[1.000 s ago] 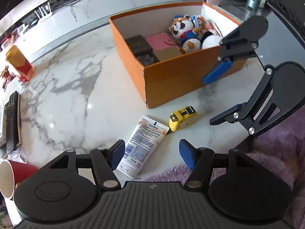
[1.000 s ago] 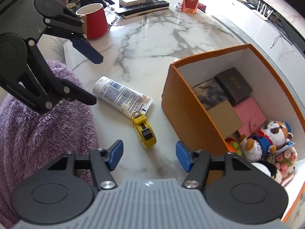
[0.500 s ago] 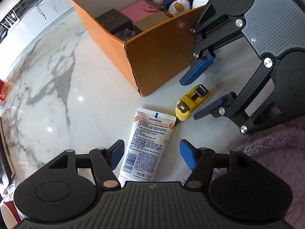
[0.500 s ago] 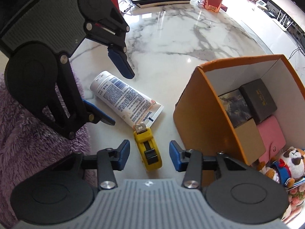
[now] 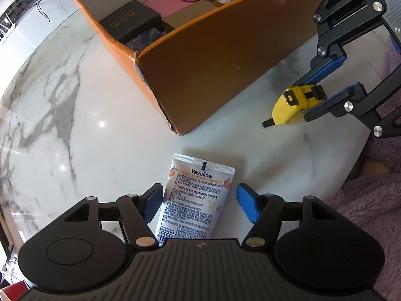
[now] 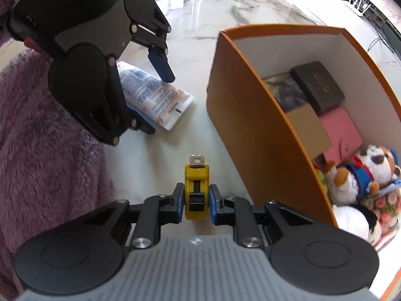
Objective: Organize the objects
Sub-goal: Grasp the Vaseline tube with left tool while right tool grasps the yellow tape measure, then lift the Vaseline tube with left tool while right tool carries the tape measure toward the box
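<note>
Gripping the tape measure (image 6: 196, 192) on both sides, the right claw (image 6: 195, 202) has its blue pads pressed flat against the yellow case, which sits on the tabletop (image 5: 75, 130) just left of the orange box (image 6: 253, 125). The left claw (image 5: 199, 204) stands wide, straddling the tube (image 5: 195, 198) without touching it. Inside the box lie a dark case (image 6: 318, 86), a pink wallet (image 6: 342, 130) and plush toys (image 6: 363, 173), so sorting appears well advanced; judging by the task, tape and tube remain to be loaded. The box wall rises close beside the tape, so a lift must clear its rim. Open marble lies far left; the near edge meets a purple blanket (image 6: 45, 155)
</note>
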The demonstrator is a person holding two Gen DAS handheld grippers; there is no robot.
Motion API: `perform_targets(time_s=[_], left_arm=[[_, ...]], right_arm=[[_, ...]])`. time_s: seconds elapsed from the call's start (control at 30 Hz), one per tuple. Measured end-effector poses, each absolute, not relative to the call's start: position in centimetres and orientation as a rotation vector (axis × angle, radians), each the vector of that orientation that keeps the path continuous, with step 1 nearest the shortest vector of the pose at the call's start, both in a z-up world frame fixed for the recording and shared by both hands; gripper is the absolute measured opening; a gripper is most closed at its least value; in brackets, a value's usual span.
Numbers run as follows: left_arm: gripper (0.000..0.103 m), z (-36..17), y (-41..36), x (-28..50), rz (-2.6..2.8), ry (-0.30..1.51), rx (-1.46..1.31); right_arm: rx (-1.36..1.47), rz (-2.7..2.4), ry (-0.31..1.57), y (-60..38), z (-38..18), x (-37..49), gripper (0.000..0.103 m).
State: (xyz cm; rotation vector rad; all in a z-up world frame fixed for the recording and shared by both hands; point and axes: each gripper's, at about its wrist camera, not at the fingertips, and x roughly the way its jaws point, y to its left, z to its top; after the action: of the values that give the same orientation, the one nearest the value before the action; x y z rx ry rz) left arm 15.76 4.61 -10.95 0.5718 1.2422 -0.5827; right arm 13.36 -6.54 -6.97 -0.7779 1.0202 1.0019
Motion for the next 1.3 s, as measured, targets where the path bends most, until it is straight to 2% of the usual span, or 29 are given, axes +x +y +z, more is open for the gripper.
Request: perform_targets(time_s=[0.07, 0.23, 0.33, 0.67, 1.03, 1.3], left_arm=[[0.077, -11.0, 4.7, 15.9, -0.582, 1.255, 0.560], [0.066, -10.7, 4.9, 15.5, -0.540, 1.268, 0.547], [0.064, -9.9, 5.1, 14.8, -0.496, 1.248, 0.541], [0.063, -4.3, 4.3, 11.7, -0.435, 1.059, 0.386], [0.063, -4.6, 2.3, 9.0, -0.393, 1.003, 0.056], [0.064, -4.7, 1.8, 7.5, -0.357, 1.000, 0.011]], right_arm=[[-0.768, 0.993, 1.027, -7.3, -7.0, 13.7, 0.021], [-0.740, 0.974, 1.033, -8.2, -7.0, 14.0, 0.021], [-0.723, 0.970, 1.024, -8.6, -6.7, 13.9, 0.021], [-0.666, 0.945, 0.999, -10.1, -5.3, 13.2, 0.021], [-0.543, 0.877, 0.996, -12.3, -4.1, 12.5, 0.021], [-0.434, 0.854, 1.006, -13.6, -4.1, 11.2, 0.021]])
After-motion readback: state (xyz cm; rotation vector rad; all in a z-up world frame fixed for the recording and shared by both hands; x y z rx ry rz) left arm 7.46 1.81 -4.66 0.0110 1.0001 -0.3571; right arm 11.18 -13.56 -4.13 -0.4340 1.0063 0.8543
